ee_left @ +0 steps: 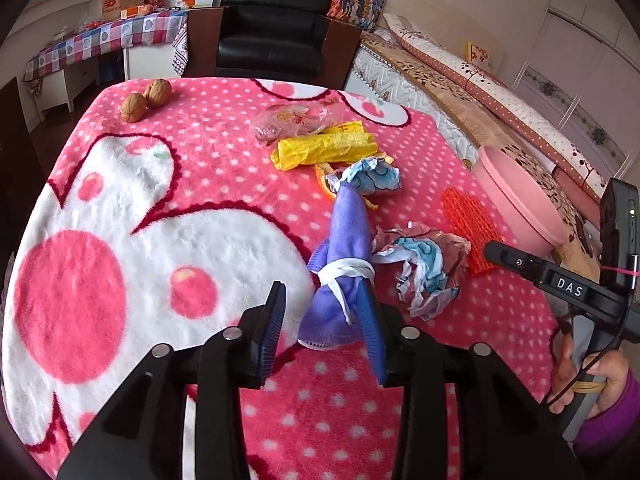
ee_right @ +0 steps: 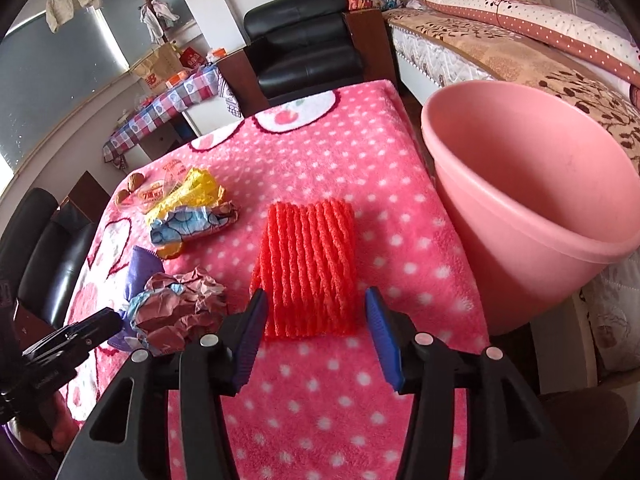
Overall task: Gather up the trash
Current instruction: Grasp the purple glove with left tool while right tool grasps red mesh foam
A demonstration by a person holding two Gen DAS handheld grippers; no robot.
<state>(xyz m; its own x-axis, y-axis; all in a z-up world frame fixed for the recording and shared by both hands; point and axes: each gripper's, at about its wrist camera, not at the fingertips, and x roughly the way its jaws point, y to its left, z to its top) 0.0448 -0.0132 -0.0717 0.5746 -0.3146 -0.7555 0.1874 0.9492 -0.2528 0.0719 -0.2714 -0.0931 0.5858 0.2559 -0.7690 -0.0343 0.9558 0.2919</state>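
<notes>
the pink basin (ee_right: 532, 208) stands at the right edge of the counter (ee_right: 352, 152), tilted toward the camera; the part of its inside that shows holds nothing. the right claw (ee_right: 316, 336) is wide open, straddling the near end of the orange foam net (ee_right: 308, 268), holding nothing. the left claw (ee_left: 324, 332) is open too, its right finger touching the purple face mask (ee_left: 344, 248). crumpled paper (ee_left: 420, 268) lies beside the mask, a yellow wrapper (ee_left: 324, 150) farther back.
</notes>
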